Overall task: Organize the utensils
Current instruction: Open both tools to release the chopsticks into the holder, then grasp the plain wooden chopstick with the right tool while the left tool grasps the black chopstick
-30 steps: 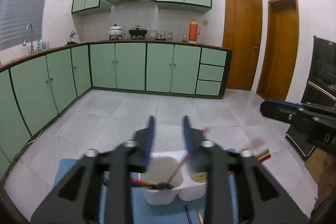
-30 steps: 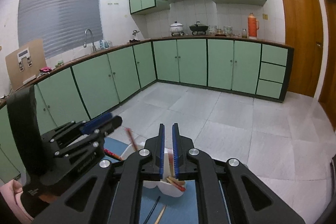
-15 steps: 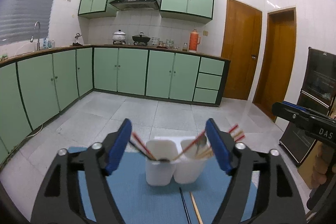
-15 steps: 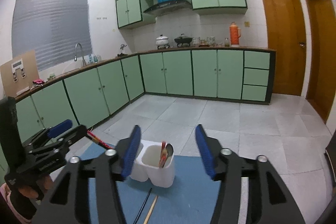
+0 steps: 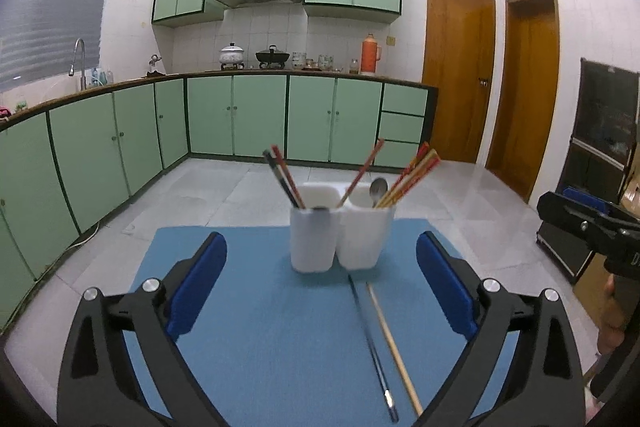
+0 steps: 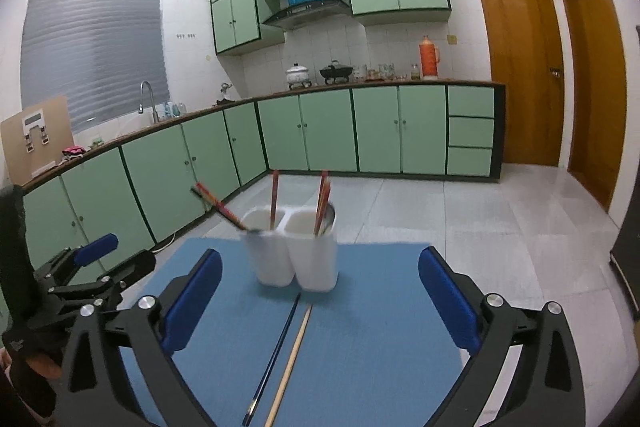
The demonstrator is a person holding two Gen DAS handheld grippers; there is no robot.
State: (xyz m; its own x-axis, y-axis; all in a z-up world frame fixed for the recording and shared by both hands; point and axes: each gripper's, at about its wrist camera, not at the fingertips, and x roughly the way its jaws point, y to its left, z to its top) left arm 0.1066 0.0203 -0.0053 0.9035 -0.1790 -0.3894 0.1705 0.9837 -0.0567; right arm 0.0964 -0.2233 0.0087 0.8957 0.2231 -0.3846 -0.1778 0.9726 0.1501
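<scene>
A white two-compartment utensil holder [image 5: 340,239] [image 6: 296,255] stands on a blue mat [image 5: 260,327] [image 6: 380,327]. Red and dark chopsticks [image 5: 286,179] lean in its left cup. More red chopsticks [image 5: 412,173] and a spoon [image 5: 378,189] sit in the right cup. A dark chopstick [image 5: 370,339] [image 6: 276,351] and a wooden chopstick [image 5: 394,347] [image 6: 290,359] lie loose on the mat in front of the holder. My left gripper [image 5: 320,243] and right gripper [image 6: 320,259] hover short of the holder. Both have their jaws opening wide, with nothing between the pads.
The mat covers a pale tabletop [image 5: 52,307] whose far edge lies just behind the holder. The right gripper [image 5: 580,223] shows at the right rim, the left gripper [image 6: 96,251] at the left rim, each in a person's hand. Green cabinets [image 5: 260,119] and wooden doors [image 5: 460,67] stand far behind.
Both grippers have pulled back from the holder, which now looks farther off. Their jaws went from nearly shut to wide apart. The loose chopsticks on the mat have come fully into view.
</scene>
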